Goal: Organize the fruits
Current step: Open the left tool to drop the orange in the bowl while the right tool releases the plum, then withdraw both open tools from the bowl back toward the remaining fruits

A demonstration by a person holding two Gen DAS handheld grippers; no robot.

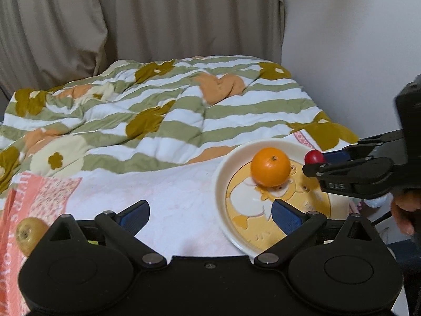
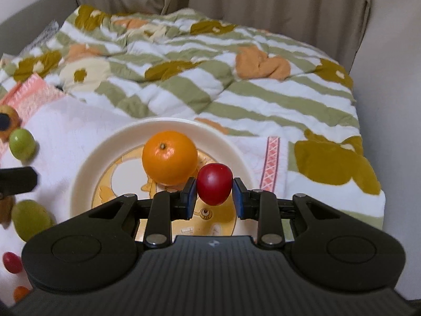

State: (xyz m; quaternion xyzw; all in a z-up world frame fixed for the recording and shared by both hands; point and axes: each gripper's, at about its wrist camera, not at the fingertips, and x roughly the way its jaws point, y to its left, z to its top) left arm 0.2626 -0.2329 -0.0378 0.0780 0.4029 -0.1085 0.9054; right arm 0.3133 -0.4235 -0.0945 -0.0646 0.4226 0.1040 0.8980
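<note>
1. Your right claw grips a small red fruit above the plate.
2. An orange sits on that plate, on the bed.
3. Your left claw stands wide open, empty.

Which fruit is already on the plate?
Only the orange rests on the plate. The red fruit is clamped in the right gripper; the green ones lie on the cloth.

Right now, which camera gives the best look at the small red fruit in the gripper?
The right wrist view: the red fruit sits large and centred, pinched between the right gripper pads, over the plate. The left wrist view shows it only small, at the right gripper's tip near the frame's right edge.
</note>
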